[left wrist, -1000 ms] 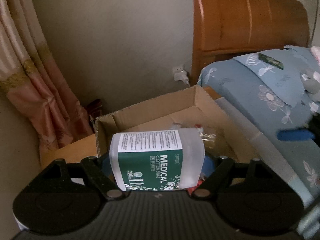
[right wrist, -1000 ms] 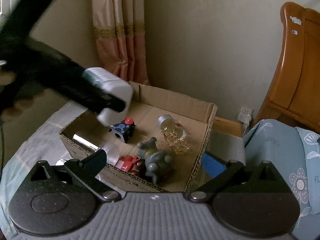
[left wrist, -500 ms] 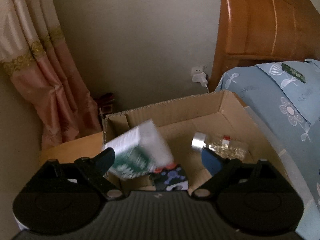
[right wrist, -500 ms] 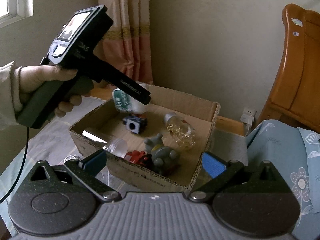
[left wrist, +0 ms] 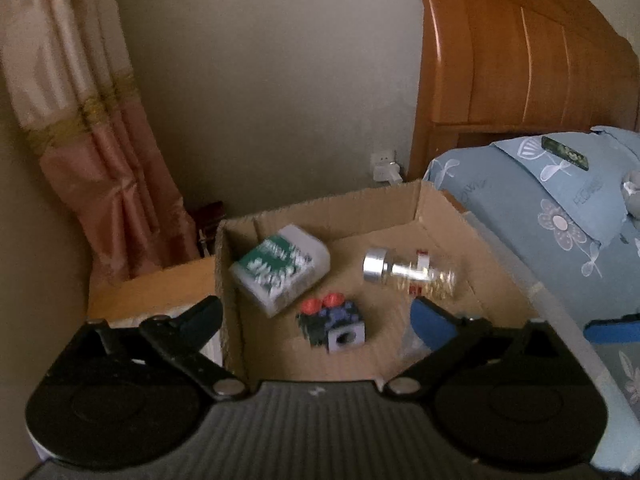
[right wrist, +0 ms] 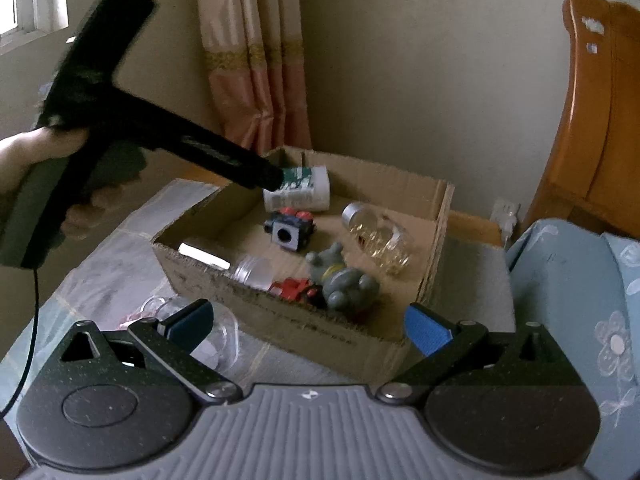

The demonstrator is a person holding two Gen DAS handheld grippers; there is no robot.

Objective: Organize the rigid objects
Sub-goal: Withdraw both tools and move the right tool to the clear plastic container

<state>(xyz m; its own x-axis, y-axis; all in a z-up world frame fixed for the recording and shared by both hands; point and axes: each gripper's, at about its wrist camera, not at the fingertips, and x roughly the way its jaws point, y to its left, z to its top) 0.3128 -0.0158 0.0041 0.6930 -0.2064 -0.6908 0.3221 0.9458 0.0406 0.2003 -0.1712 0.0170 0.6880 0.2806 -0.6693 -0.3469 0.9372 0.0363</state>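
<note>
The green-and-white cotton swab box (left wrist: 280,268) lies tilted in the far left corner of the cardboard box (left wrist: 320,208), free of any grip; near it sits a small cube toy (left wrist: 334,326), to its right a glass jar (left wrist: 408,274); the left gripper (left wrist: 316,318) has just been opening, its jaws wide and empty; the right gripper (right wrist: 308,326) is released, jaws spread over the near wall, holding nothing.
</note>
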